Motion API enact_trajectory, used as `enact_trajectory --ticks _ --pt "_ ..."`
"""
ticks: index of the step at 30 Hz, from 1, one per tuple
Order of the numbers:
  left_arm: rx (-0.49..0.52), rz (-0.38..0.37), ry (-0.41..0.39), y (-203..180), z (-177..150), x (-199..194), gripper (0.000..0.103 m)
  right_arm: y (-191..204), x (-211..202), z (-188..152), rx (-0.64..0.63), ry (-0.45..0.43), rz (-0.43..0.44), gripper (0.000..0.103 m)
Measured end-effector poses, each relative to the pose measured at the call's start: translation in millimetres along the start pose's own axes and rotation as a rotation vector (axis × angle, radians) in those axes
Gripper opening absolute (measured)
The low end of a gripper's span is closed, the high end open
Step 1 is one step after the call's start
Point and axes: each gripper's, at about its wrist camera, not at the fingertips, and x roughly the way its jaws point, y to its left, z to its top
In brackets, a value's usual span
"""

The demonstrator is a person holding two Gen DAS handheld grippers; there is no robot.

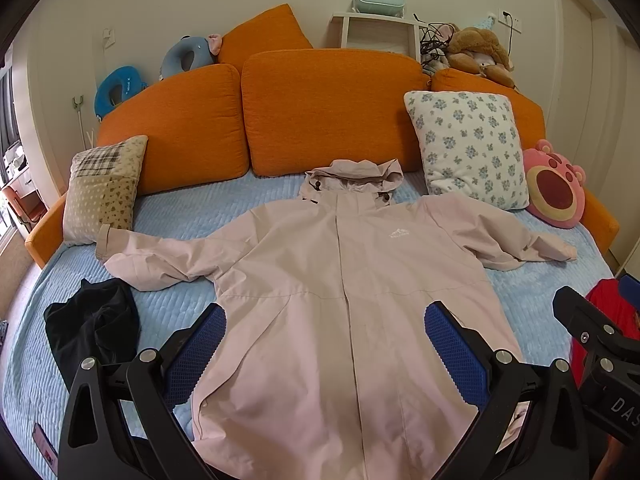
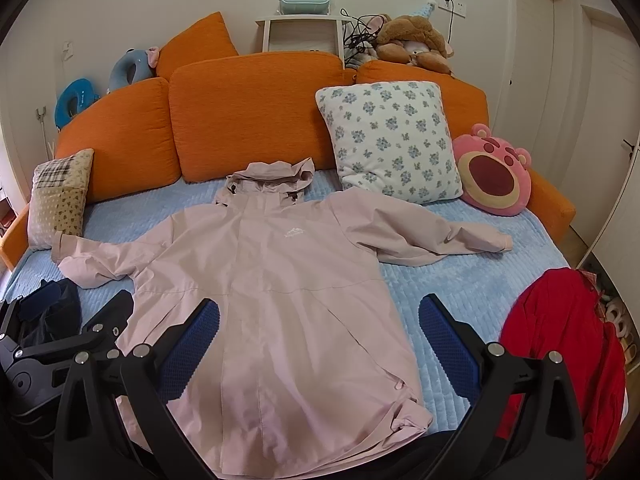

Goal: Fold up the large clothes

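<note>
A pale pink hooded jacket [image 1: 340, 280] [image 2: 276, 280] lies face up and spread flat on the blue bed cover, both sleeves stretched out sideways and the hood toward the orange cushions. My left gripper [image 1: 325, 320] hovers open above the jacket's lower half, its blue pads [image 1: 200, 352] empty. Over the jacket's lower right part my right gripper [image 2: 319, 316] also stands open, holding nothing. The left gripper's black body shows at the lower left of the right wrist view; the right one's shows at the right edge of the left wrist view.
A black garment [image 1: 92, 324] lies crumpled at the bed's left, a red garment [image 2: 560, 344] at its right edge. Orange cushions [image 1: 328, 108], a floral pillow [image 1: 468, 144], a patchwork pillow [image 1: 102, 192] and a pink plush [image 1: 554, 184] line the back. Blue bed cover [image 2: 460, 280] shows around the jacket.
</note>
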Motion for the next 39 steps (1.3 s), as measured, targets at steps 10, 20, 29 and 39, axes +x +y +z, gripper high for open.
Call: enact_trajectory --ticks 10,20,29,39 --pt "0.065 -0.051 -0.020 -46.3 27.7 51.9 0.101 -37.4 17.2 1.1 0.050 -0.020 -0.053 0.098" --pt "0.119 -0.134 0.007 -130.8 64.3 129.2 0.101 -104.6 60.4 15.5 0.117 -0.028 -0.130 0.098" --pt "0.185 -0.209 0.052 -210.9 78.4 223.0 0.101 -155.1 102.5 27.4 0.161 -0.024 -0.165 0.099" --pt "0.185 -0.288 0.081 -255.3 83.8 297.7 0.101 -198.4 139.9 29.8 0.185 -0.024 -0.209 0.098"
